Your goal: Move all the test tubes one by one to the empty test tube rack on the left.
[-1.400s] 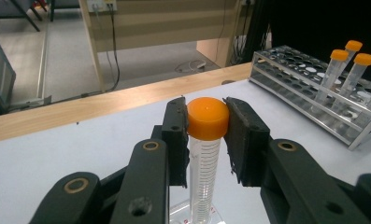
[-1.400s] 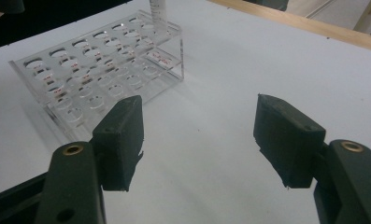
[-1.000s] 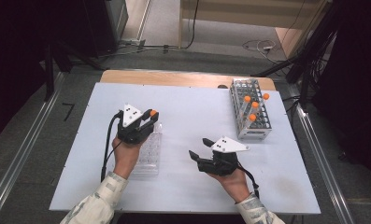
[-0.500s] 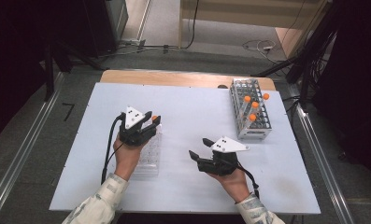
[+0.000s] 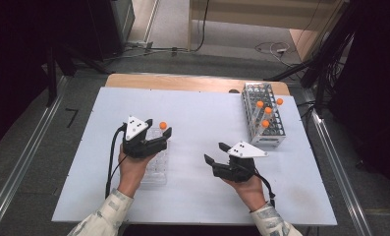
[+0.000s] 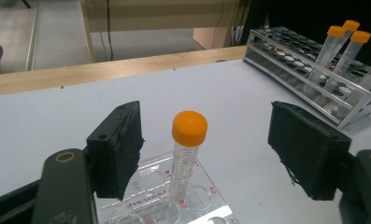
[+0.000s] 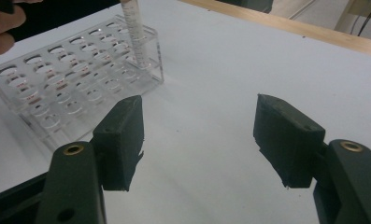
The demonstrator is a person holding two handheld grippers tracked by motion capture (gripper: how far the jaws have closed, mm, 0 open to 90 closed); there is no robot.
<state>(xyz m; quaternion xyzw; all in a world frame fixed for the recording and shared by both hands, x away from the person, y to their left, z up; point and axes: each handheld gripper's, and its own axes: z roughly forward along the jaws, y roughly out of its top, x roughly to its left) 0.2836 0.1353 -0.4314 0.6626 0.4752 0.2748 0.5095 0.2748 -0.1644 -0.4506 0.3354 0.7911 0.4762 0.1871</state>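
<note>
Left gripper point(image 6: 206, 144): released, jaws just opened; orange-capped tube point(image 6: 187, 154) upright between them, untouched, seated in clear rack point(image 6: 146, 205)
Right gripper point(image 7: 197, 140): released, nothing between; clear rack at its 10 o'clock

Lab, tube racks point(image 5: 264, 117), capped tubes point(image 6: 187, 154), cabling

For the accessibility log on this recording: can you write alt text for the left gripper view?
An orange-capped clear plastic tube stands upright in a clear acrylic rack, between the open black jaws of the left gripper, which have just been opening. A metal wire rack holding more orange-capped tubes stands behind on the white table.
</note>
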